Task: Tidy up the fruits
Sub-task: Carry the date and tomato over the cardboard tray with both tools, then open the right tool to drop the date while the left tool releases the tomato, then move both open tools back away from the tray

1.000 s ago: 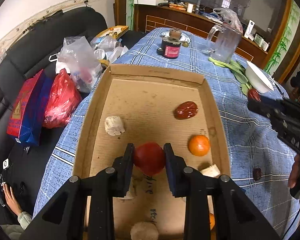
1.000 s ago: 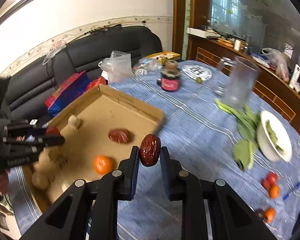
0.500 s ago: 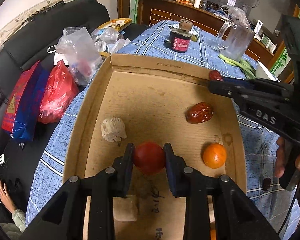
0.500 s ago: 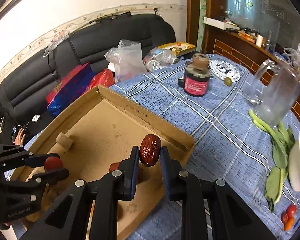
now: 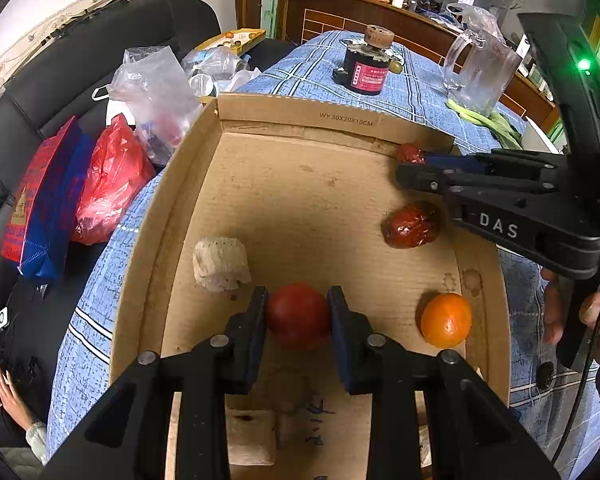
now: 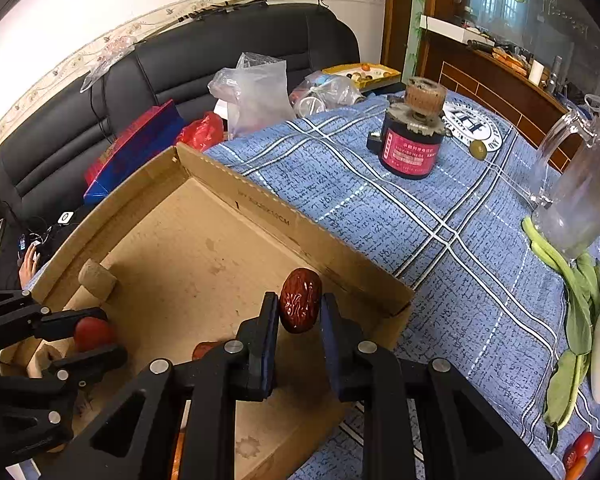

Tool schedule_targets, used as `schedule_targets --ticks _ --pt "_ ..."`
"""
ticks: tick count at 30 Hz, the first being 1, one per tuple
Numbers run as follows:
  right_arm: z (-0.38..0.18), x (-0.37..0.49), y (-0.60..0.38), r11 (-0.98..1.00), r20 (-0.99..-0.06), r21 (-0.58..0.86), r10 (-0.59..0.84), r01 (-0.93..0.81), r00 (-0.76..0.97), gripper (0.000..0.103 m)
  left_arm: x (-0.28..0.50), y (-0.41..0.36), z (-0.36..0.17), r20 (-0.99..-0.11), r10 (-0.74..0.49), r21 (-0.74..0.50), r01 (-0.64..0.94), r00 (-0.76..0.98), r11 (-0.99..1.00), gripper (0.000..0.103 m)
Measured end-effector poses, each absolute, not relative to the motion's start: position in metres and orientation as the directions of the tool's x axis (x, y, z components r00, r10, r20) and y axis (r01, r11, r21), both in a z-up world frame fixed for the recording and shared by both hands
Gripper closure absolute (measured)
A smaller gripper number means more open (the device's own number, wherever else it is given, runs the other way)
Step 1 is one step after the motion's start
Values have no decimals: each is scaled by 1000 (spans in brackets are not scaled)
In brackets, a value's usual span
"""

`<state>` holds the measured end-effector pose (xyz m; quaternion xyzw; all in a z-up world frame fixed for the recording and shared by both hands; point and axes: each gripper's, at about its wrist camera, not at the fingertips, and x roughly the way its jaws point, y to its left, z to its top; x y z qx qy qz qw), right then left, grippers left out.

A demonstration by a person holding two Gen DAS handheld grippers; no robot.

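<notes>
To place both fruits well, each should be lowered until it nearly touches the floor of the cardboard tray [image 5: 188, 184] before the pads part, the red date [image 6: 300, 300] going beside the date [image 5: 411, 225] already lying in the tray and well apart from the orange [image 5: 446, 320]. The right gripper [image 6: 299, 322] pinches that red date above the tray's far wall, reaching in level from the tray's right side. The left gripper [image 5: 298, 316] clamps a red tomato [image 5: 298, 314] low over the tray's near middle, just beside a pale chunk [image 5: 220, 264].

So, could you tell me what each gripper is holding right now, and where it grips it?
The left gripper pinches a red tomato across its sides; the right gripper pinches a red date by its lower half.
</notes>
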<state>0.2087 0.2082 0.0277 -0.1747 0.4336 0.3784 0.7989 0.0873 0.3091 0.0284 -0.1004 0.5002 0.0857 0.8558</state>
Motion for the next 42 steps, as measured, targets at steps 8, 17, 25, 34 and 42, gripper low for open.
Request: schedule_targets --ticks 8,17,25,34,42 --pt "22 209 214 657 -839 29 425 -753 338 80 90 308 29 -881 51 -78 -251 471 965 74" --pt "24 202 213 671 -845 -32 378 -741 379 70 90 307 28 -887 45 -84 -255 459 963 60" --pt "39 189 198 691 -832 -37 379 -722 406 70 83 305 32 -884 41 -93 -259 466 961 50" --pt "65 149 158 702 -811 -11 410 -712 417 69 52 288 59 -845 145 -20 -300 515 954 34" --pt "68 84 109 680 -825 29 430 -732 367 61 -2 258 78 -820 230 10 -389 525 921 21"
